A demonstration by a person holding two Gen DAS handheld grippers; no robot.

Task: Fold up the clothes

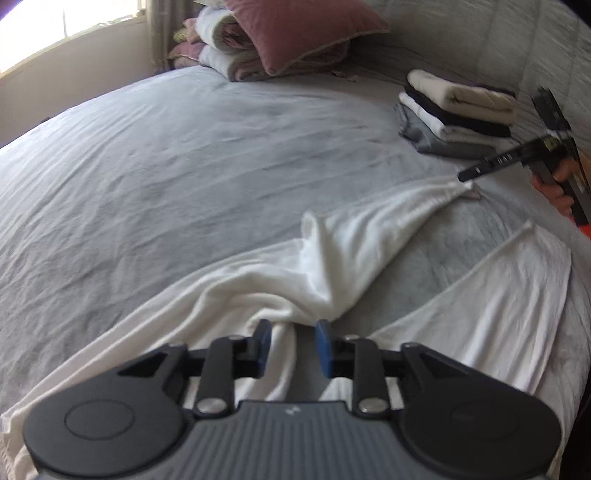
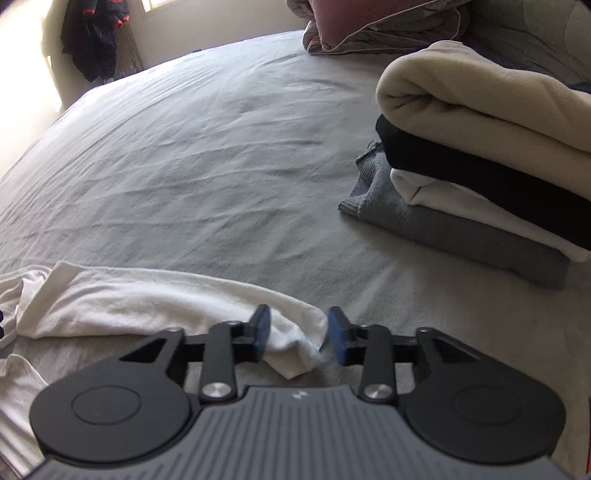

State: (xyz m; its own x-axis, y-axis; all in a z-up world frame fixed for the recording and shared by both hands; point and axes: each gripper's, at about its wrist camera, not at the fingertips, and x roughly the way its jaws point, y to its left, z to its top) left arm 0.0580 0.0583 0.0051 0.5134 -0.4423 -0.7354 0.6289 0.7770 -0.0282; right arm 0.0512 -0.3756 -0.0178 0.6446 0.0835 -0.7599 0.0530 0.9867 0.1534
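Observation:
A white garment lies stretched and twisted across the grey bed sheet. My left gripper is open at its near end, with a bunched strand of the cloth lying between the blue pads, against the left one. In the right wrist view, my right gripper is open over the garment's far corner, which rests loose between the pads. In the left wrist view, the right gripper, held by a hand, has its tip at that far corner.
A stack of folded clothes, cream on top and grey at the bottom, sits just beyond the right gripper. Pillows and folded bedding lie at the head of the bed. A dark garment hangs by the window.

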